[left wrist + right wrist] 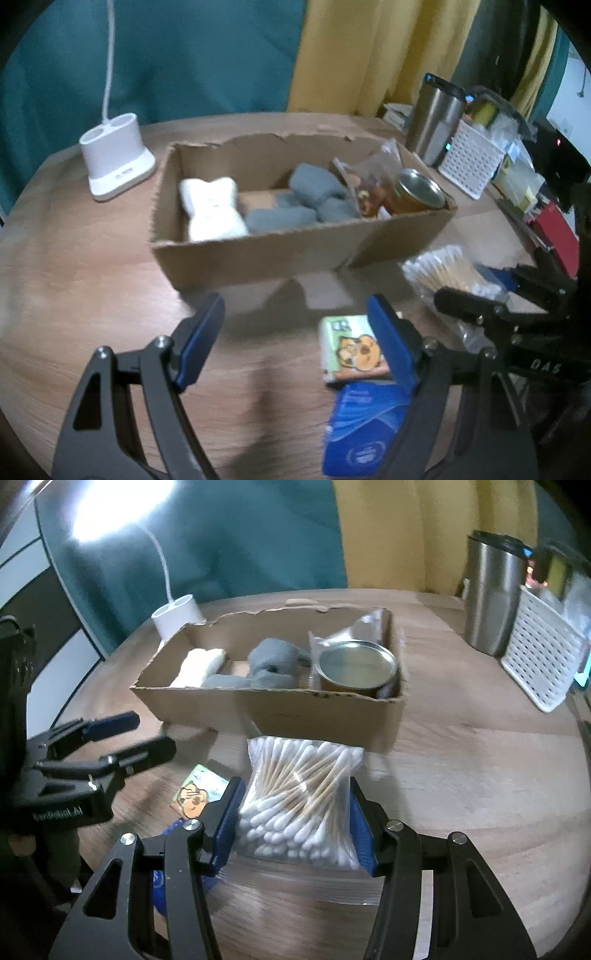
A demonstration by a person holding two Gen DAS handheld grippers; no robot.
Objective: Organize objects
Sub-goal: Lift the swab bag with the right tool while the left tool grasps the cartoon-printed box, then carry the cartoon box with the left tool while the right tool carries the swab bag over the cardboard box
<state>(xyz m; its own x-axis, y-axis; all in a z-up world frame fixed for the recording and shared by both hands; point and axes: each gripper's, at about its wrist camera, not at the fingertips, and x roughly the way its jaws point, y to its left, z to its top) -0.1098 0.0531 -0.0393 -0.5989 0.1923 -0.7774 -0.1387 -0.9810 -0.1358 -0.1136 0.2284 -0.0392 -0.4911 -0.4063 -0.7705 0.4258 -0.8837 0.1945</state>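
While the right tongs [293, 821] sit astride the clear zip bag of cotton swabs [301, 805], their blue pads flank the bag's two sides and look pressed into the plastic, so I read them as pinching it, though the view does not show whether the bag has left the table [480, 768]. That bag lies just in front of the cardboard box [314, 710], which already holds a white bone-shaped toy [212, 208], grey rolled cloths [306, 201], a snack packet [369, 177] and a round tin [356, 664]. By my judgement the bag is very light and soft: the thin film is slippery and will crumple, while the bundle of wooden sticks inside gives it some body across its width. Taking hold across the thick middle of the bundle, as now, seems sounder than pinching the empty flap near the zip, which would let the load swing or slide out. Too hard a squeeze might bend the sticks. The left tongs [295, 339] are spread wide with nothing between them, hovering over the table beside a small cartoon-printed packet [354, 345] and a blue pouch [364, 424].
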